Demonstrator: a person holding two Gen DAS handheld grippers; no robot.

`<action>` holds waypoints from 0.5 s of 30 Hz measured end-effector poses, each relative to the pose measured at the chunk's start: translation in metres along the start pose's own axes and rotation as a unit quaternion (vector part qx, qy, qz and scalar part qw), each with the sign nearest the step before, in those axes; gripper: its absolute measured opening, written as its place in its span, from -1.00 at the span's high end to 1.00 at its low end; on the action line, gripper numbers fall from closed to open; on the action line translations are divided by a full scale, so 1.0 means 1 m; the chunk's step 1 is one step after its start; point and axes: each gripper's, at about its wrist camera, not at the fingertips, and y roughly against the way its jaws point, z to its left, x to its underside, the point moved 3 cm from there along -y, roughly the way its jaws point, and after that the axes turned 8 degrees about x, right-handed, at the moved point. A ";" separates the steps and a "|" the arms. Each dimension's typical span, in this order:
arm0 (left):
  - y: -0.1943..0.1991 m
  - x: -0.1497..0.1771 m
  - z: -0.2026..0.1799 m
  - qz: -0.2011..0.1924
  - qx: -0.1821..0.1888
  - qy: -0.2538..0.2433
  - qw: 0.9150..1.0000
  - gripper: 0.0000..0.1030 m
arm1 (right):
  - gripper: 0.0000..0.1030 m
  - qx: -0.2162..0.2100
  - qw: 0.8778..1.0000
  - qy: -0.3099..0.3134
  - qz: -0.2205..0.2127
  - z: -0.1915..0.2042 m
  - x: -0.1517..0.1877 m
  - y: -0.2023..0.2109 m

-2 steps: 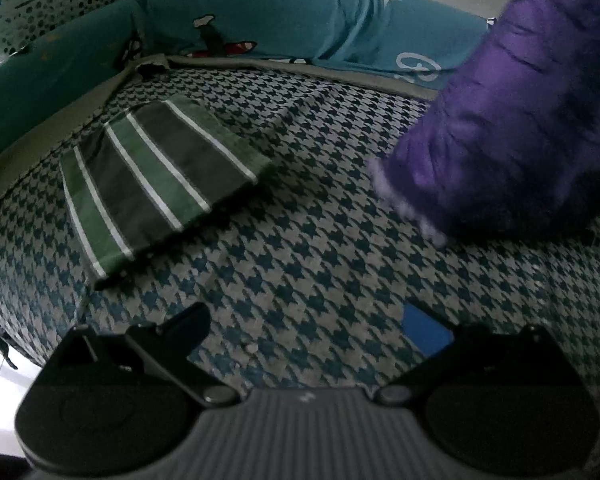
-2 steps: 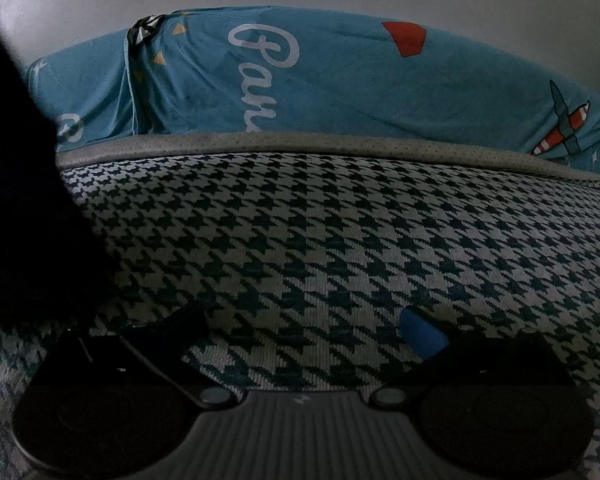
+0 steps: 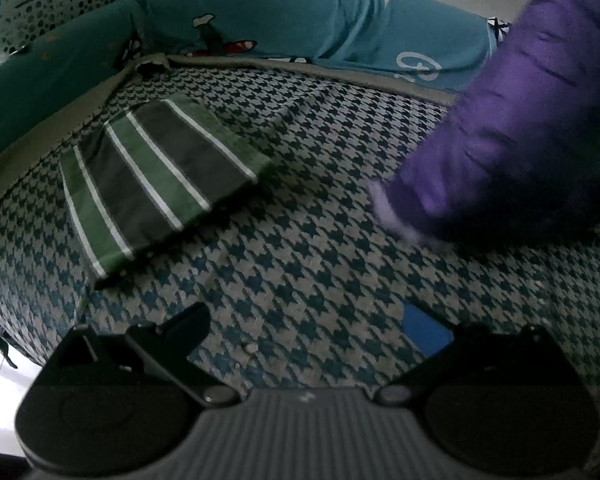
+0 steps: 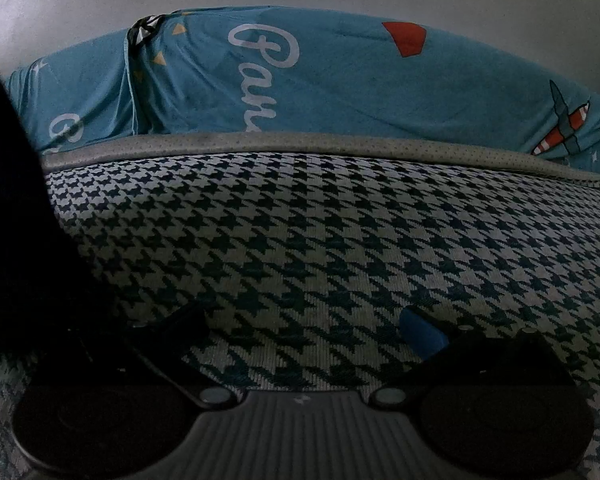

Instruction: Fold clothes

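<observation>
While the folded green striped cloth lies flat at the far left of the houndstooth bed cover, a blurred purple sleeve cuts across the right of my left view and hides that side. Teal printed bedding rims the far edge, perforated basket in the top-left corner. Left gripper pitched down over bare cover, jaws spread wide, nothing between them. Right gripper low and near level — jaws also wide apart and empty, a dark shape blocking its left edge
</observation>
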 end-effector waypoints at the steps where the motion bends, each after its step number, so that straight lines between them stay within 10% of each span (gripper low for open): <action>1: 0.000 0.000 0.000 0.001 0.000 0.001 1.000 -1.00 | -1.00 0.000 1.000 0.000 0.000 -0.003 0.001 -0.001; 15: -0.004 0.001 -0.003 0.005 0.004 -0.006 1.000 -1.00 | -1.00 -0.002 1.000 0.001 -0.001 -0.037 0.011 -0.017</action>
